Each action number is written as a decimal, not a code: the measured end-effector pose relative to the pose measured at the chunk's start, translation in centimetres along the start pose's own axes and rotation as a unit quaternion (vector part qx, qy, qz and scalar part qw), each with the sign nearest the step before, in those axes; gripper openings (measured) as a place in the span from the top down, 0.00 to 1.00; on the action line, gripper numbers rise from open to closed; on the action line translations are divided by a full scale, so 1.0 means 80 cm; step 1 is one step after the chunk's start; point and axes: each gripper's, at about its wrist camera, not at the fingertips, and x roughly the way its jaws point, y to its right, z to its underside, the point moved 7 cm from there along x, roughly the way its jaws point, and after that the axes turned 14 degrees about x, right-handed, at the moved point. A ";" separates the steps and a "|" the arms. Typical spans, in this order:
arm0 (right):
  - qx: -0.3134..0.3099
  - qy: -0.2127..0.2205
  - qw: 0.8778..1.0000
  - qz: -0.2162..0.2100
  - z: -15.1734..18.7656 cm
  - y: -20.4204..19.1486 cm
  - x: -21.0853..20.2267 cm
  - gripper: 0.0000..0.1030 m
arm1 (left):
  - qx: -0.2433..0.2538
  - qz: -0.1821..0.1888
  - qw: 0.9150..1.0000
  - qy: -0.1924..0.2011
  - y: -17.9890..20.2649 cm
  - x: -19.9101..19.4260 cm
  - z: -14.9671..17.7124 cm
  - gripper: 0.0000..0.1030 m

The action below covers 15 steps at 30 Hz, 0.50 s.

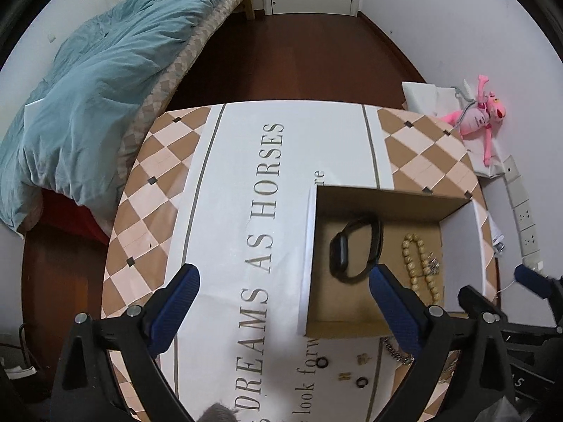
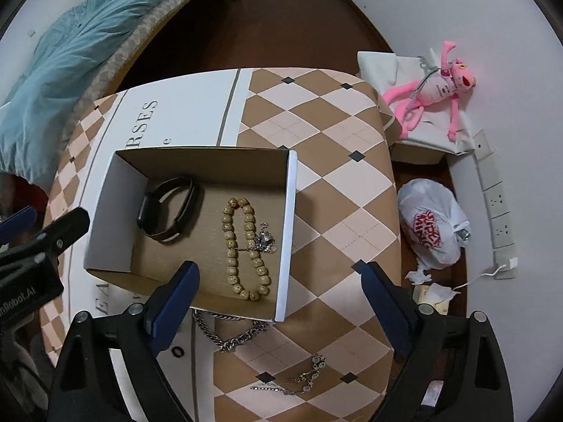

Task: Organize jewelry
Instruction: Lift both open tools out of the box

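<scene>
An open cardboard box [image 2: 116, 207] [image 1: 387, 200] stands on the table and holds a black smartwatch [image 2: 165, 211] [image 1: 355, 249], a wooden bead bracelet [image 2: 246, 246] [image 1: 420, 263] and a small silver piece [image 2: 265, 239]. In front of the box lie a thick silver chain [image 2: 228, 336] [image 1: 396, 353], a thin silver bracelet [image 2: 299, 378], small black rings [image 1: 322, 362] [image 2: 177, 351] and gold studs [image 1: 362, 358]. My left gripper [image 1: 285, 306] is open and empty above the table left of the box. My right gripper [image 2: 279, 299] is open and empty above the box's near right corner.
The table [image 2: 334, 161] has a brown-and-cream checked cloth with a white printed band. A bed with a blue duvet [image 1: 91, 84] stands at the left. A pink plush toy [image 2: 436, 95], a white plastic bag [image 2: 431, 225] and wall sockets [image 2: 496, 207] are at the right.
</scene>
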 end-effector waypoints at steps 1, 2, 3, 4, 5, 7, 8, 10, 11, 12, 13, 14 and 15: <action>0.000 0.003 1.000 0.004 0.002 0.001 -0.001 0.07 | 0.000 -0.001 1.000 0.001 0.001 -0.001 0.002 0.04; 0.000 0.005 1.000 0.005 0.002 0.000 -0.001 0.07 | 0.000 -0.001 1.000 0.001 0.001 -0.002 0.004 0.04; 0.000 0.009 1.000 0.007 0.004 0.001 -0.003 0.07 | 0.000 -0.003 1.000 0.002 0.001 -0.003 0.006 0.04; 0.000 0.012 1.000 0.010 0.003 0.001 -0.005 0.07 | 0.000 -0.005 1.000 0.004 0.002 -0.005 0.007 0.04; 0.000 0.015 1.000 0.011 0.004 0.000 -0.006 0.07 | 0.001 -0.006 1.000 0.006 0.002 -0.007 0.008 0.04; 0.001 0.022 1.000 0.014 0.005 0.002 -0.013 0.07 | 0.001 -0.007 1.000 0.011 0.003 -0.013 0.009 0.04; 0.002 0.025 1.000 0.013 0.006 0.002 -0.017 0.07 | 0.000 -0.006 1.000 0.015 0.004 -0.017 0.010 0.04; 0.003 0.035 0.999 0.014 0.006 0.002 -0.028 0.07 | 0.000 -0.008 1.000 0.022 0.004 -0.025 0.011 0.04; 0.003 0.043 0.999 0.015 0.006 0.002 -0.035 0.07 | -0.001 -0.007 1.000 0.027 0.005 -0.031 0.011 0.04; 0.003 0.050 0.999 0.014 0.007 0.003 -0.043 0.07 | -0.002 -0.006 0.999 0.032 0.005 -0.038 0.012 0.04; 0.005 0.058 0.998 0.015 0.008 0.003 -0.051 0.07 | -0.002 -0.006 0.999 0.037 0.006 -0.043 0.012 0.04; 0.006 0.065 0.998 0.016 0.009 0.005 -0.059 0.07 | -0.002 -0.005 0.999 0.042 0.006 -0.049 0.012 0.04; 0.007 0.072 0.997 0.016 0.009 0.005 -0.066 0.07 | -0.003 -0.004 0.999 0.048 0.007 -0.057 0.013 0.04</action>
